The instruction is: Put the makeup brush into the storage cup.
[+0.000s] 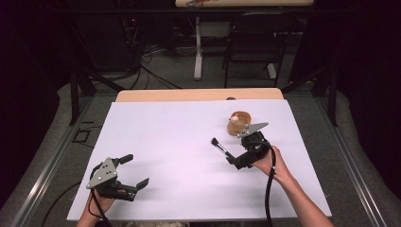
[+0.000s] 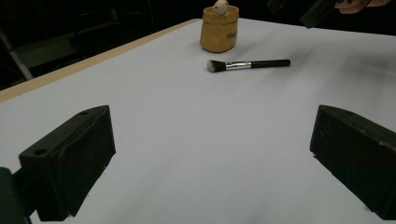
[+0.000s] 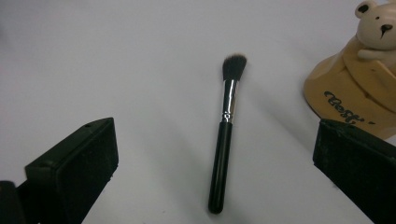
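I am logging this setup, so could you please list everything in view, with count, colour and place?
Brush: one, black handle, silver collar, dark bristles; flat on the sheet between the right gripper's open jaws.
Holder: one, tan, with a small bear figure; beyond the brush.
Sheet: one, white; covering the table.
Table: one, light wood; far edge showing.
Chair: one, black; behind the table.
Left gripper: one, black; near left, open.
Right gripper: one, black; over the brush, open.

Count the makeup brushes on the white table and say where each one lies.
1. The makeup brush lies flat on the white table, between the open jaws of the right claw, beside the bear-topped tan holder.
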`<state>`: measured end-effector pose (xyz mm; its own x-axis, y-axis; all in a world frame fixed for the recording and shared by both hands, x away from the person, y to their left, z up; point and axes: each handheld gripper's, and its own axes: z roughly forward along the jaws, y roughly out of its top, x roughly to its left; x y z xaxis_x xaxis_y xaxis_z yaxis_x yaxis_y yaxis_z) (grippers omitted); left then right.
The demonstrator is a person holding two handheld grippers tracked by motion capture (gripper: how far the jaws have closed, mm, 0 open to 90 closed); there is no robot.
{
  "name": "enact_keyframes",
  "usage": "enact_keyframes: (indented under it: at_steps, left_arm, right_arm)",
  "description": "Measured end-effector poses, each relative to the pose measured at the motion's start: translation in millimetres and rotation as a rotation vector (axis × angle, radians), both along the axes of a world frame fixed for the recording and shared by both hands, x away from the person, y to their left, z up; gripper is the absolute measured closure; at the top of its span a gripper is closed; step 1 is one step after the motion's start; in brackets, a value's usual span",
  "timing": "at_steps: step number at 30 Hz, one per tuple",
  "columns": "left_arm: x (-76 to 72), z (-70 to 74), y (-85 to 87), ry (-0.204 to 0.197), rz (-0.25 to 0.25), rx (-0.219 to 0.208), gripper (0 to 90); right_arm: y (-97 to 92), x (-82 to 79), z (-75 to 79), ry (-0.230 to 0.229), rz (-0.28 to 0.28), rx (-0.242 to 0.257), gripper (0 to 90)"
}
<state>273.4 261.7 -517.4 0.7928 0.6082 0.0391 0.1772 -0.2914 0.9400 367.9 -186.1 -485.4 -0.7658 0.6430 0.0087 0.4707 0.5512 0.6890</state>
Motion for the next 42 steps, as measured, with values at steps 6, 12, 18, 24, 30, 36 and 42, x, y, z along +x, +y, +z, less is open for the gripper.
enact_keyframes:
  at_steps: [6, 12, 18, 24, 30, 36, 42]
  left_arm:
    - [0.0, 0.0, -0.1, -0.002, 0.0, 0.004, 0.0]
    - [-0.2, -0.2, -0.6, -0.001, 0.001, 0.01, 0.0]
    - [-0.1, -0.4, -0.8, 0.001, -0.001, 0.01, 0.1]
    - [0.1, -0.7, -1.2, 0.002, -0.004, 0.007, 0.1]
    - [0.2, -0.9, -1.2, 0.003, -0.003, 0.008, 0.1]
    - [0.2, -0.8, -1.4, 0.005, -0.003, 0.004, 0.1]
    - [0.1, -0.8, -1.4, 0.007, -0.002, 0.008, 0.1]
  right_arm:
    - [9.5, 13.0, 1.5, 0.024, 0.0, -0.021, 0.0]
    - [17.1, 23.8, -1.5, 0.065, 0.007, -0.052, 0.0]
    - [25.6, 33.3, -7.1, 0.088, 0.002, -0.089, 0.0]
    - [34.3, 41.3, -12.8, 0.125, 0.001, -0.117, 0.0]
    - [39.5, 46.7, -18.3, 0.146, -0.01, -0.141, 2.7]
    - [39.6, 48.4, -19.8, 0.178, -0.017, -0.178, 13.8]
    - [39.0, 49.5, -22.6, 0.171, -0.04, -0.153, 27.0]
